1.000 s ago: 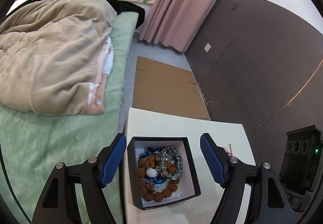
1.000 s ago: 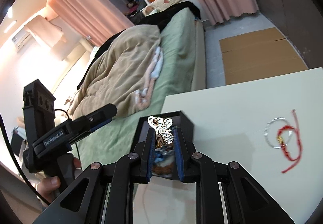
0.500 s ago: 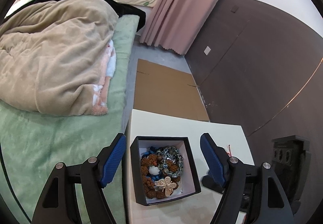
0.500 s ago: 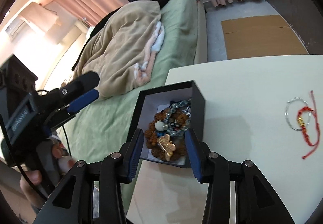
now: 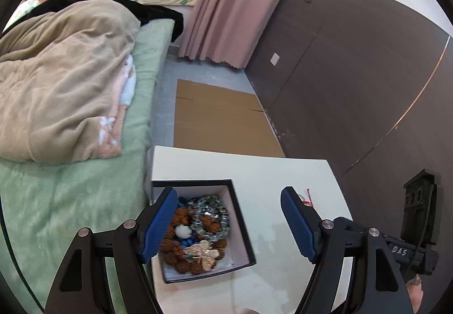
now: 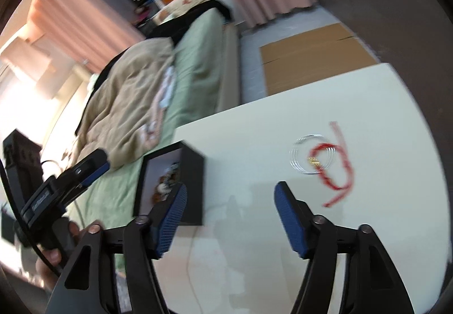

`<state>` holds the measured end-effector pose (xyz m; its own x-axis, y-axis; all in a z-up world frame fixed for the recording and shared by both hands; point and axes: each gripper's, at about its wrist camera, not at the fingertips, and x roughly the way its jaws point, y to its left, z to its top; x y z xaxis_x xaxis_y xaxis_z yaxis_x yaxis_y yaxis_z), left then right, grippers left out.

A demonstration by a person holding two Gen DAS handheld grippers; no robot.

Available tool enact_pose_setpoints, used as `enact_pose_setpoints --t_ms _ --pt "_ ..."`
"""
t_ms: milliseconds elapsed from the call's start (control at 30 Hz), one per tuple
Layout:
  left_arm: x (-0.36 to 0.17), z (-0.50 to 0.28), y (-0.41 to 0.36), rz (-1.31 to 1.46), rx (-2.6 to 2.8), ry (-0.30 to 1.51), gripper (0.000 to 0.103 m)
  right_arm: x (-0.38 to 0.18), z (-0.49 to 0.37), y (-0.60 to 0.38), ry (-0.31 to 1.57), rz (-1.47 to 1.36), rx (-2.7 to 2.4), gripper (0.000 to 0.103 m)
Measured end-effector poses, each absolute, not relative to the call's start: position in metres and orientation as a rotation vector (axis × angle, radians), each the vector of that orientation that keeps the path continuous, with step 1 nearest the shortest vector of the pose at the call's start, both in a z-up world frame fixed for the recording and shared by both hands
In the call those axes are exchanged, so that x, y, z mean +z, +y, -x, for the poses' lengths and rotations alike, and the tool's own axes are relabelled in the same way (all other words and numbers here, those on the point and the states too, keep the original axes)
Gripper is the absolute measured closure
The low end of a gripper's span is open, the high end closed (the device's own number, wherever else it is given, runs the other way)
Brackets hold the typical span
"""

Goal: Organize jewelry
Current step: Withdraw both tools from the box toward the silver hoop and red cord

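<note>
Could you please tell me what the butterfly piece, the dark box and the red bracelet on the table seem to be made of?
Butterfly piece: probably metal, pale gold and shiny, with pierced wings that catch light.
Dark box: likely rigid card, matte black outside with a white lining; thin, straight walls.
Red bracelet: seemingly woven cord, matte, lying limp in a loop, with a small gold-coloured bead; blur hides finer detail.

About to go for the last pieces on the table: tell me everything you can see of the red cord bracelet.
The red cord bracelet lies flat on the white table, right of the black box. It looks like a thin woven string, loosely looped with loose tails, carrying a small gold bead. It overlaps a clear thin bangle. Motion blur hides finer detail. The right gripper is open short of it, not touching.
</note>
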<state>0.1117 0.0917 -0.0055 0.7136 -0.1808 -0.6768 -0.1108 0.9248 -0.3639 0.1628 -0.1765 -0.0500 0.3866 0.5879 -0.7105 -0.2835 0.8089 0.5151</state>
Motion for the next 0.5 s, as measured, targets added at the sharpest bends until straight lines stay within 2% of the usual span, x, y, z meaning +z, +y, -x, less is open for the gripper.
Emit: enact_pose_setpoints --t_ms 33,67,200,267,400,467,500 --pt "-0.006 -0.113 0.088 0.396 -0.043 0.781 0.027 -0.049 -0.163 -0.181 1.029 -0.338 0.547 0.017" --pt "-0.007 -0.113 0.085 0.394 -0.046 0.782 0.027 -0.048 -0.163 -0.184 1.025 -0.335 0.531 0.013" --pt "-0.011 -0.116 0.065 0.344 -0.051 0.789 0.027 -0.047 -0.164 -0.201 1.025 -0.353 0.457 0.011" --pt "-0.013 -0.117 0.059 0.342 -0.048 0.785 0.027 -0.047 -0.165 -0.209 1.028 -0.367 0.425 0.005" --pt "-0.017 -0.124 0.049 0.365 -0.050 0.795 0.027 -0.046 -0.166 -0.225 1.032 -0.386 0.396 0.004" --pt "-0.017 -0.127 0.037 0.351 -0.056 0.794 0.023 -0.046 -0.166 -0.232 1.032 -0.386 0.378 0.003" --pt "-0.017 -0.128 0.033 0.345 -0.058 0.791 0.016 -0.047 -0.166 -0.236 1.034 -0.393 0.371 0.003"
